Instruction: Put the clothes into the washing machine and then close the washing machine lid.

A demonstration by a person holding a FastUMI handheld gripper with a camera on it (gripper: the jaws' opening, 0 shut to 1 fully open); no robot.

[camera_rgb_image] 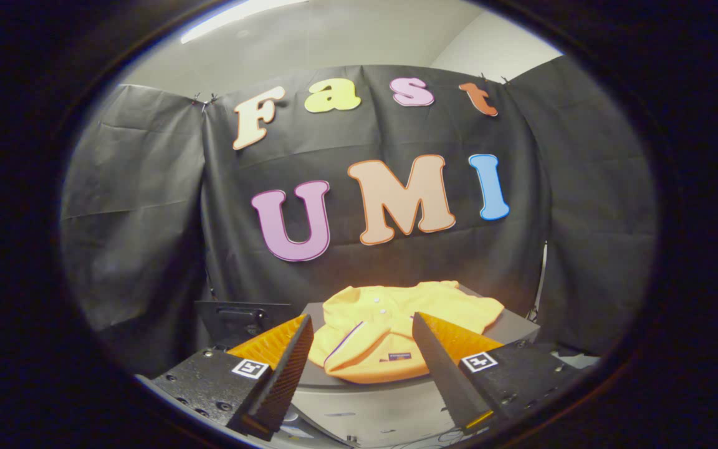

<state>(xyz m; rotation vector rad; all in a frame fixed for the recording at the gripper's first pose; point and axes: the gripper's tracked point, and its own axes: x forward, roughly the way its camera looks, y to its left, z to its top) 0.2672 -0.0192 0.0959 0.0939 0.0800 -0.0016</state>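
I found no words I could read. My gripper (362, 317), fingers spread apart, bore a square black-and-white marker (250, 368) on each side, a pattern only. The small label (394, 357) on the yellow shirt (384, 312) was too tiny.

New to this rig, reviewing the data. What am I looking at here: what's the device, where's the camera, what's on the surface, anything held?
There is no robot arm: a person carries a handheld two-finger gripper. The camera is a fisheye riding on it, looking forward along the two fingers at the bottom of the view.

Just ahead of and between the jaws lies a yellow shirt, crumpled on a grey flat surface, possibly the washing machine's top; I cannot tell for sure. A dark box-like object sits beside it. Behind hangs the booth's black cloth wall.

The jaws stand open, apart, gripping nothing. The shirt is not yet picked up.
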